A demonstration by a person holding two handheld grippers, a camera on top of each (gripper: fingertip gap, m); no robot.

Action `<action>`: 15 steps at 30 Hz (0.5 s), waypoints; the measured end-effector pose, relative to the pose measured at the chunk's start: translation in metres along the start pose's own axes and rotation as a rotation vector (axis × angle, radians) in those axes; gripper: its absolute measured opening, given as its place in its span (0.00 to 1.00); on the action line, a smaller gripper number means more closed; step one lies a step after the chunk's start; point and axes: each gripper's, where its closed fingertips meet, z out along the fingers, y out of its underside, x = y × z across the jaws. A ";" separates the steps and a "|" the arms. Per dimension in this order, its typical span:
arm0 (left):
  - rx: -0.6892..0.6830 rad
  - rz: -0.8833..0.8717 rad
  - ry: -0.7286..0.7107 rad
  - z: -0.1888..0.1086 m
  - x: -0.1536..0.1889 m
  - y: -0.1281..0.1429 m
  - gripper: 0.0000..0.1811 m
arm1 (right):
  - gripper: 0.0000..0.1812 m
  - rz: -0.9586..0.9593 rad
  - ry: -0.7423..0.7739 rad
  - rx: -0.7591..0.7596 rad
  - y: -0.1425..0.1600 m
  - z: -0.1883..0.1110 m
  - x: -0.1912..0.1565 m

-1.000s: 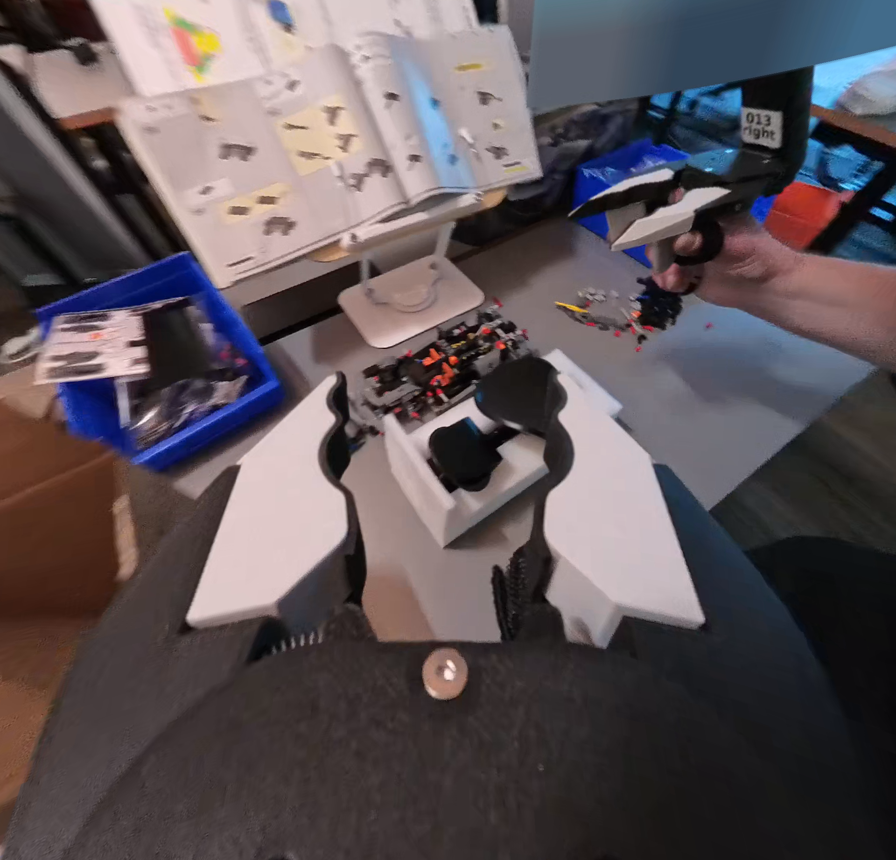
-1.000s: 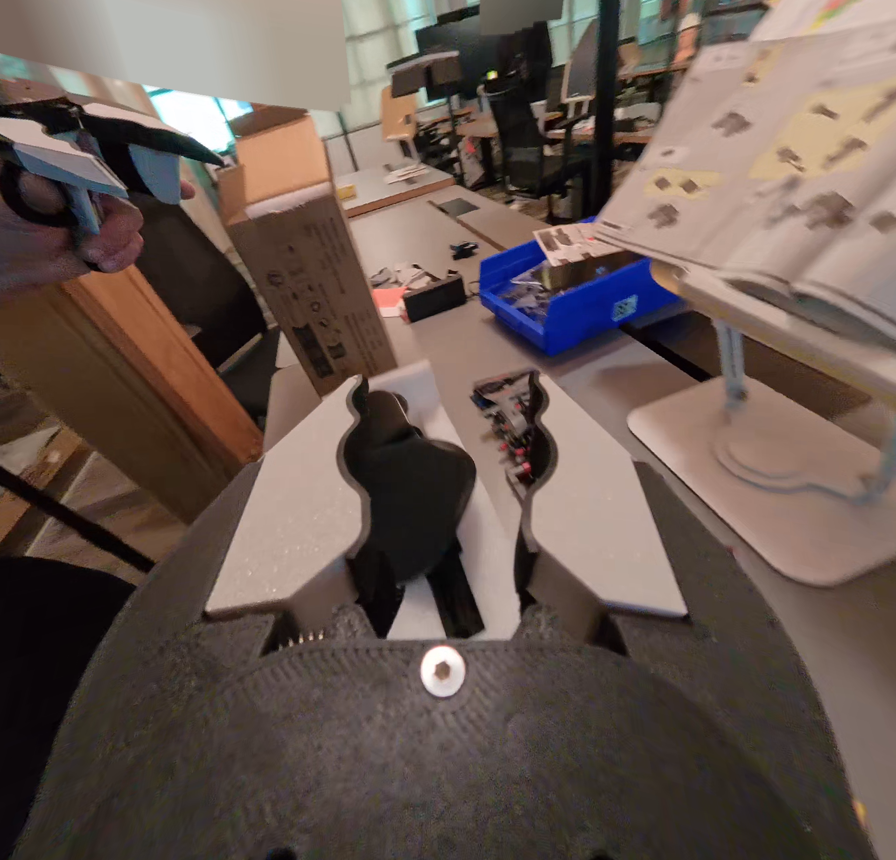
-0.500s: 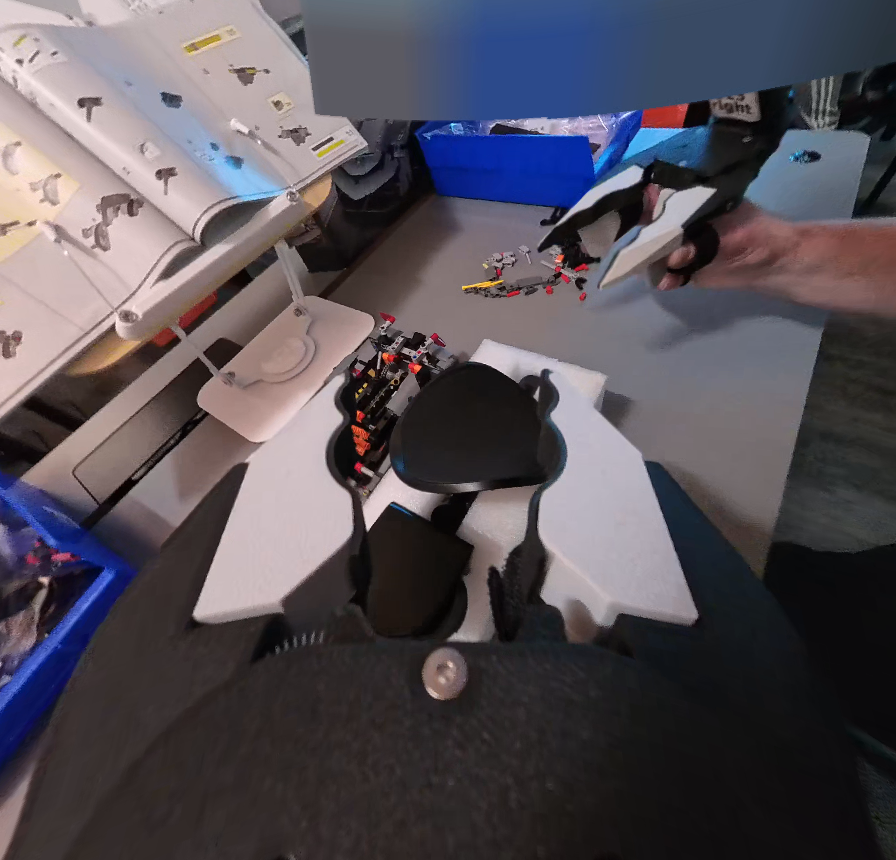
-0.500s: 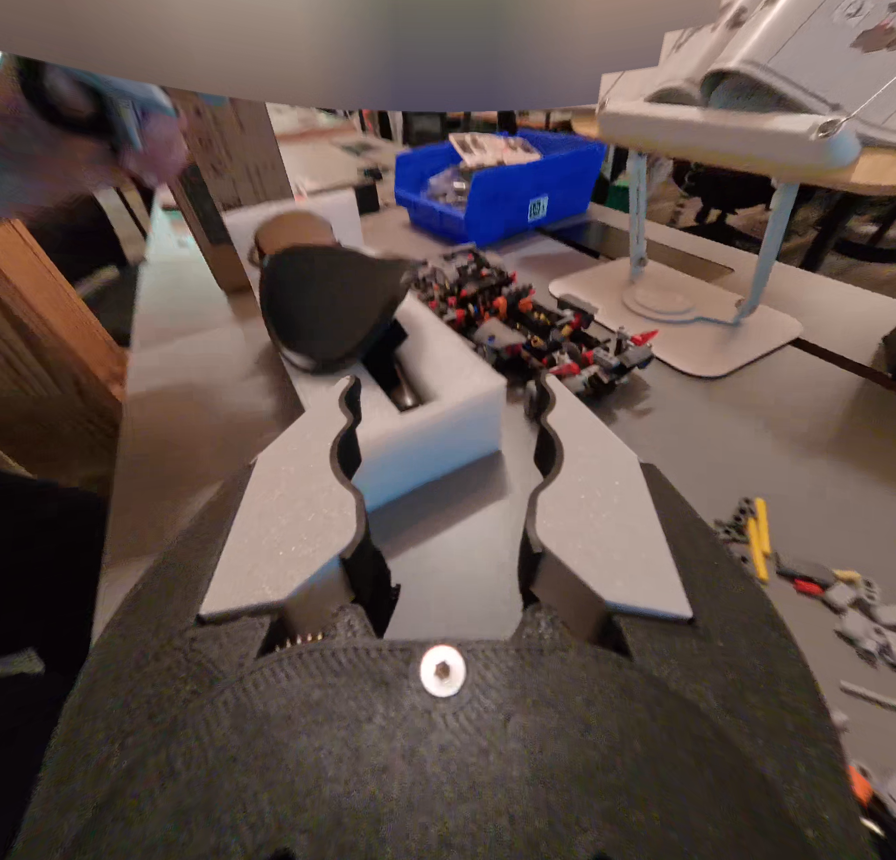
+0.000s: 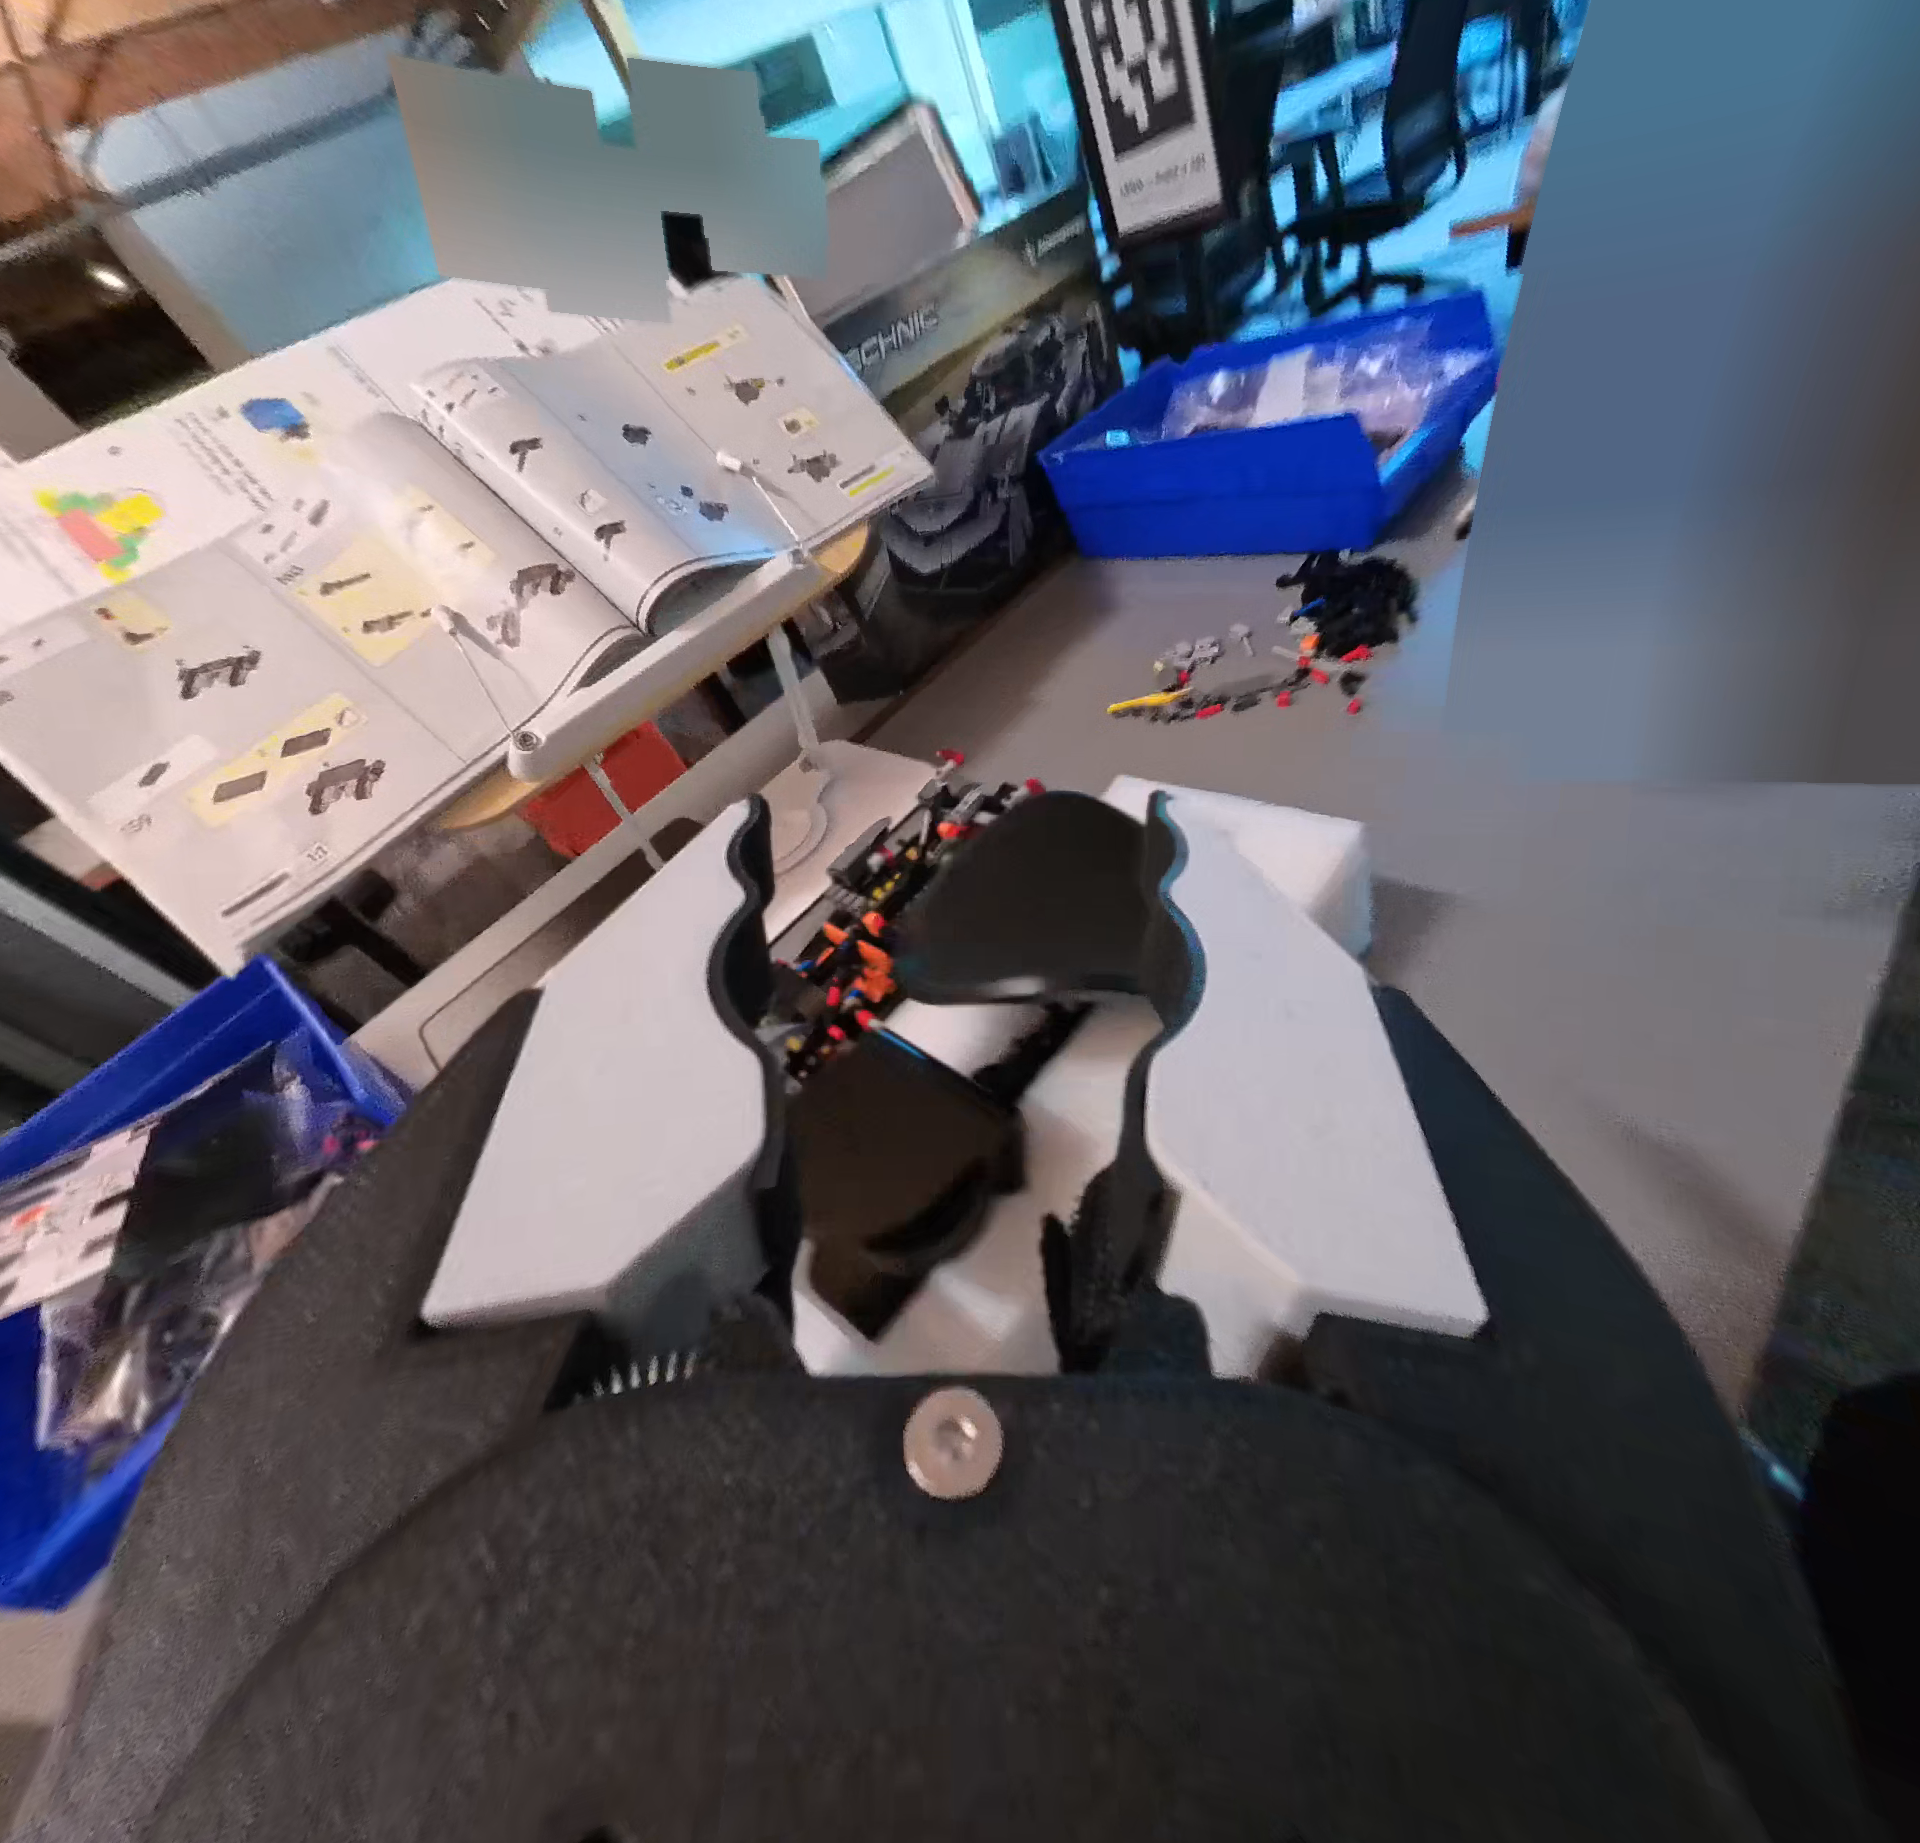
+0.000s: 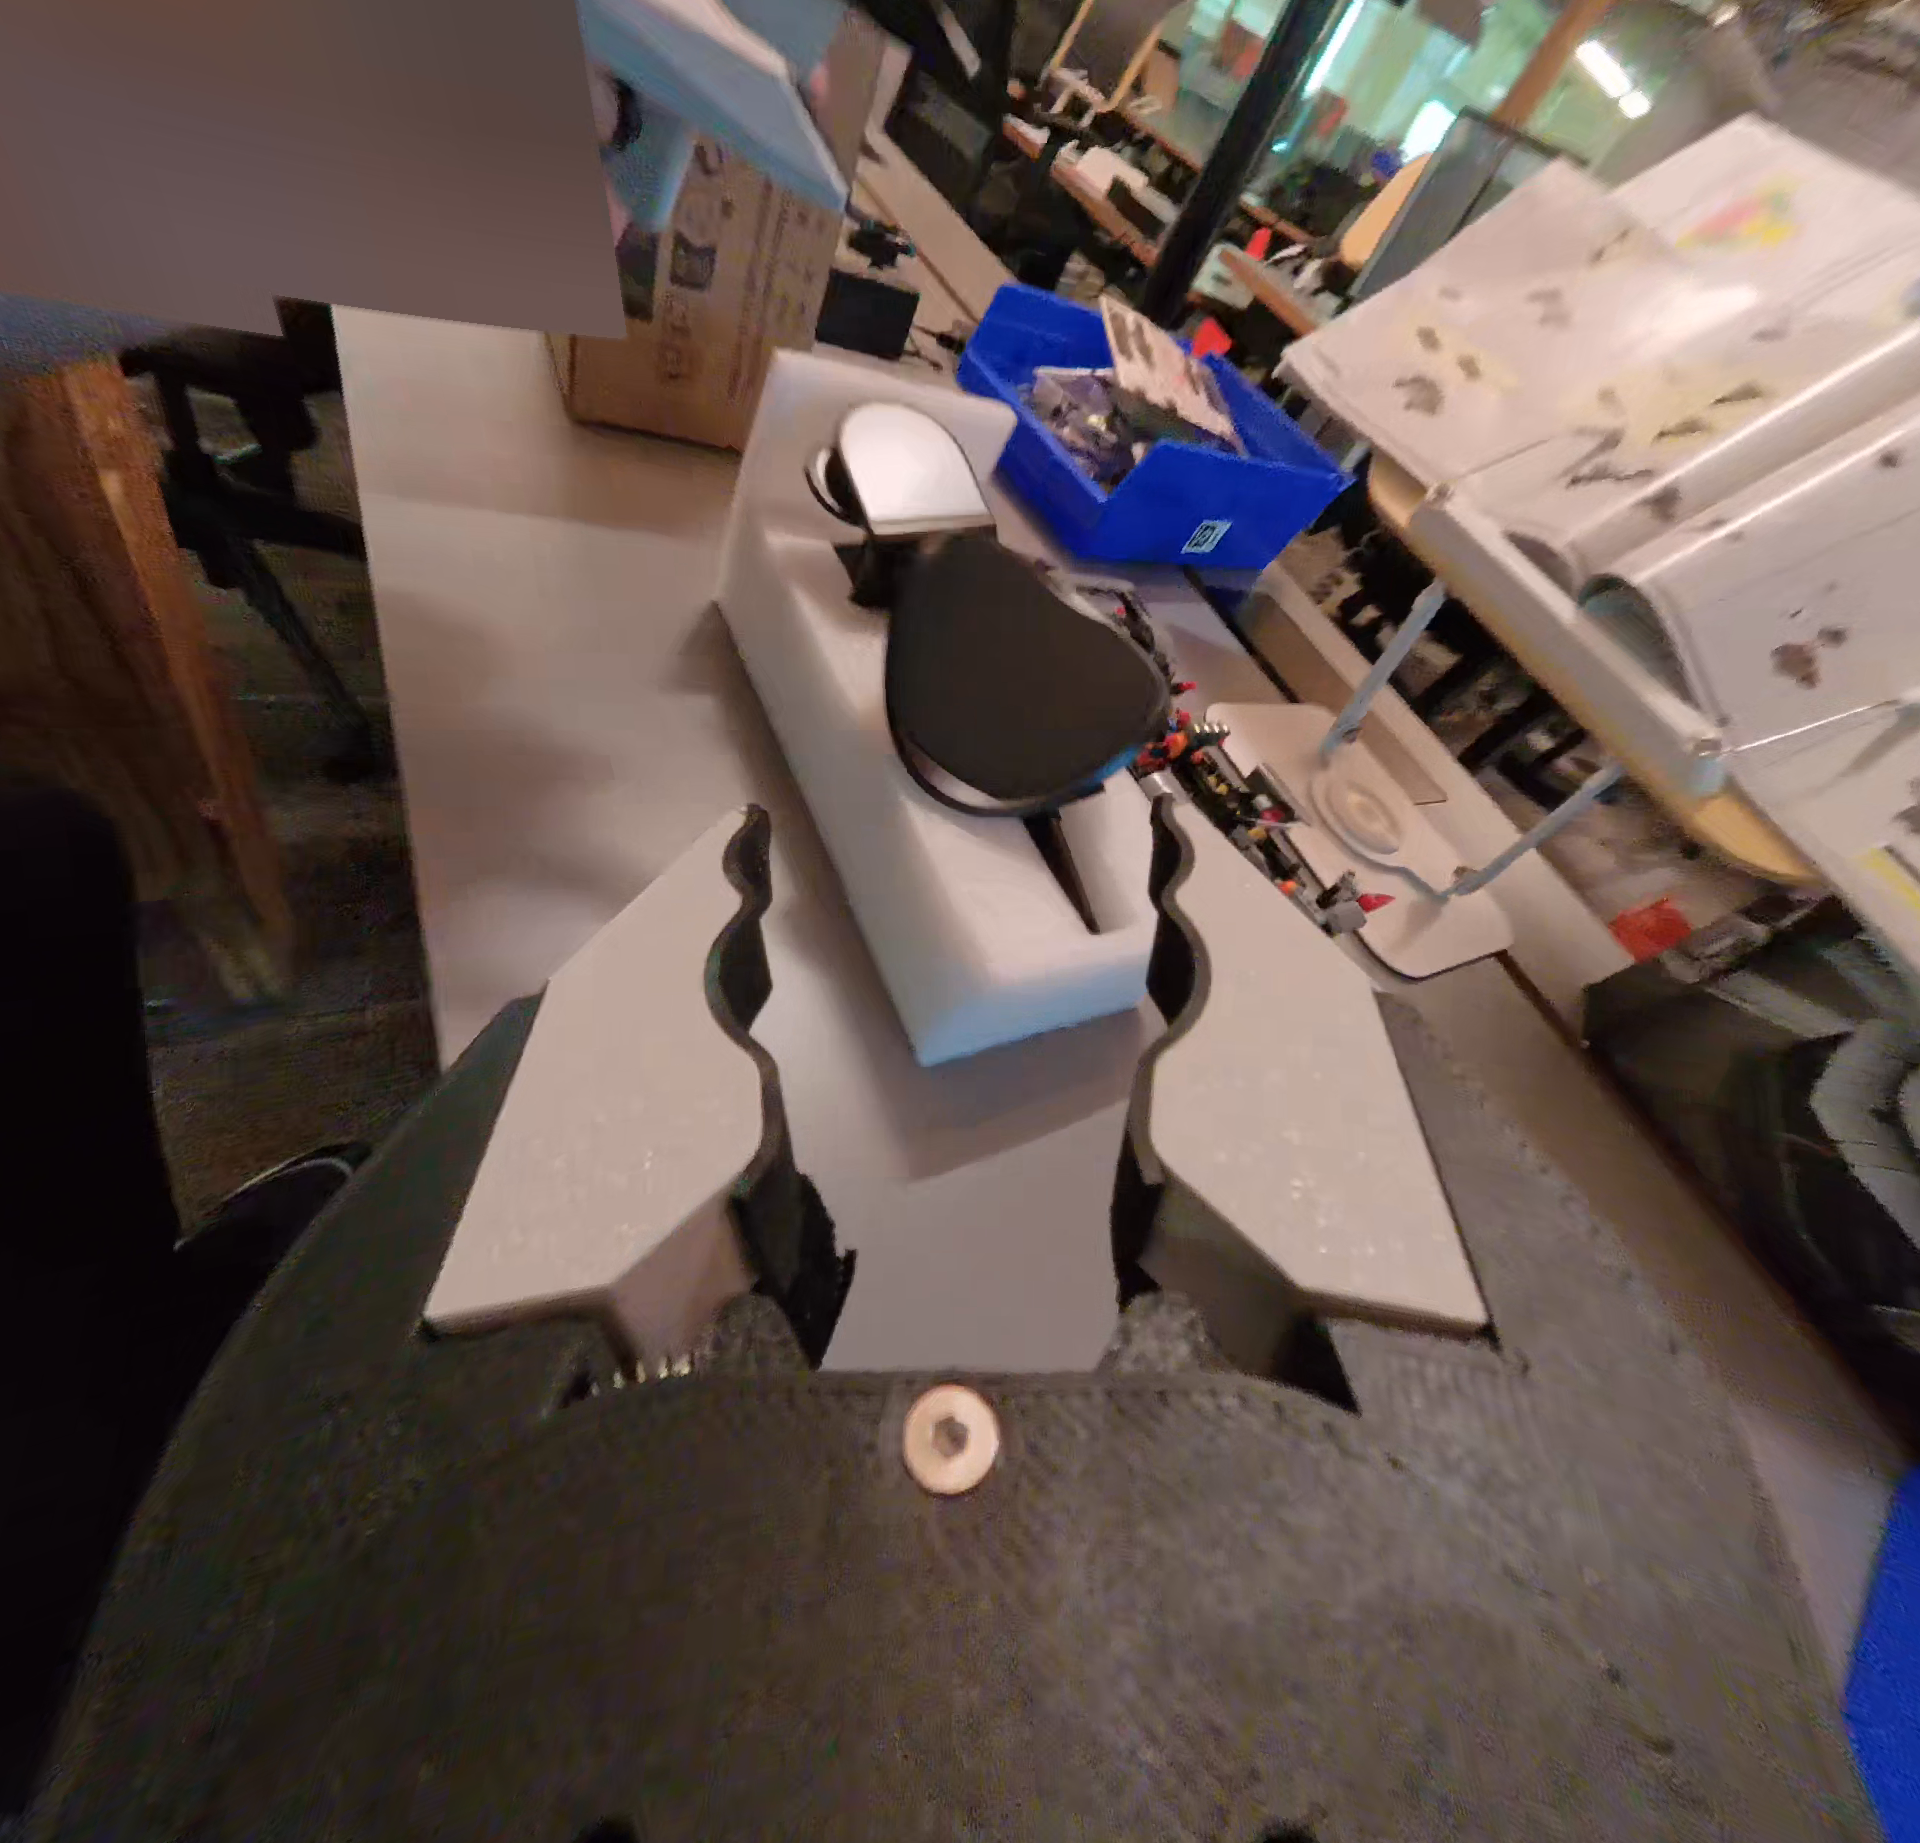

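In the left wrist view a blue bin (image 5: 125,1222) sits at the far left, cut off by the edge. An open booklet (image 5: 416,588) with printed pictures rests on a white stand (image 5: 665,681); its writing is too blurry to read. The left hand-held gripper (image 5: 956,920) is spread wide over a white foam block (image 5: 1247,848) holding black rounded things (image 5: 1039,900). A toy brick model (image 5: 883,920) lies beside it. Half a second ago the other gripper showed here; now a blur covers that side.

The right hand-held gripper (image 6: 956,910) is spread too, holding nothing, above the grey table (image 6: 540,671). It has pulled back from the foam.
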 end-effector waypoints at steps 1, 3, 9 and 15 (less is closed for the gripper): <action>0.033 -0.012 -0.029 -0.015 0.010 0.000 0.37 | 0.41 -0.003 0.027 0.009 -0.010 -0.007 -0.014; 0.016 -0.061 -0.079 -0.046 0.033 0.011 0.38 | 0.41 0.022 0.084 0.053 -0.034 -0.022 -0.049; 0.020 -0.084 -0.185 -0.150 0.091 -0.001 0.42 | 0.42 0.041 0.126 0.065 -0.091 -0.078 -0.153; 0.019 -0.104 -0.152 -0.197 0.123 -0.028 0.42 | 0.45 -0.004 0.192 0.087 -0.127 -0.113 -0.197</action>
